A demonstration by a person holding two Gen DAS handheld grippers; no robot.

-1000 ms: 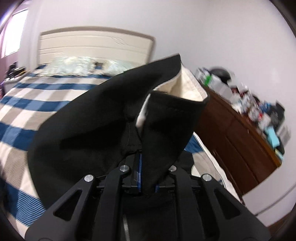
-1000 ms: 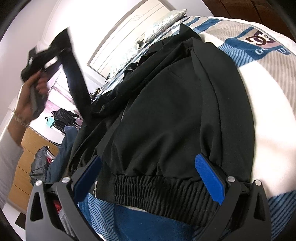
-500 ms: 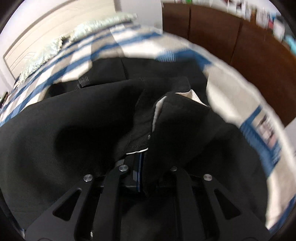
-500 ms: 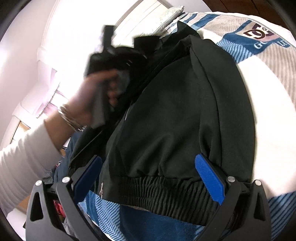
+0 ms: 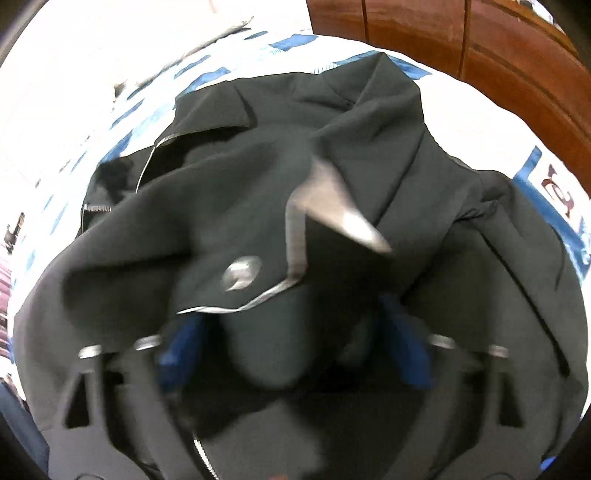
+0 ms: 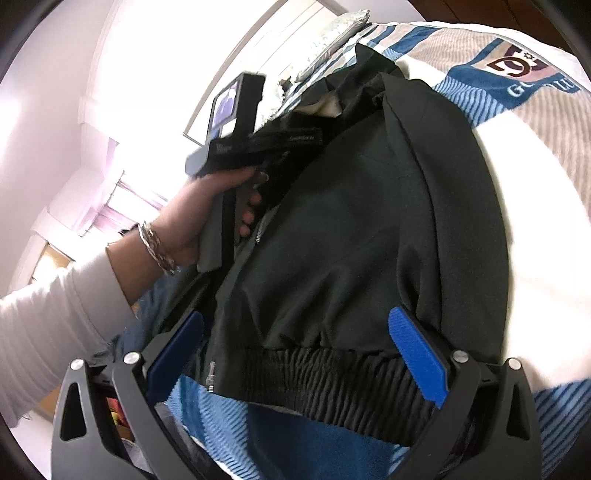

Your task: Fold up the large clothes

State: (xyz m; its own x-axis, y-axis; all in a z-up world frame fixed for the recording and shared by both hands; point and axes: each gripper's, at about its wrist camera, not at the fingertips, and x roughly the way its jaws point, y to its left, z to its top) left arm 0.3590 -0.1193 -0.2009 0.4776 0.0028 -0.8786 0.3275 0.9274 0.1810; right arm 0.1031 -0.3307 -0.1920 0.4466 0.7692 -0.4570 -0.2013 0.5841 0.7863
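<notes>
One black zip jacket [image 6: 354, 236] on the striped bedspread [image 6: 532, 155], two grippers over it.

The left gripper [image 5: 291, 354] has its jaws spread, a fold of jacket slumped between them. The right gripper [image 6: 295, 354] gapes wide, one ribbed hem [image 6: 332, 373] between its blue pads [image 6: 417, 358]. One braceleted hand [image 6: 207, 214] ahead-left.

A home bedroom: a bed with a blue-striped cover [image 6: 517, 110], a pillow [image 6: 332, 33] at the far headboard [image 6: 280, 40], and a wooden dresser [image 5: 461, 40].
</notes>
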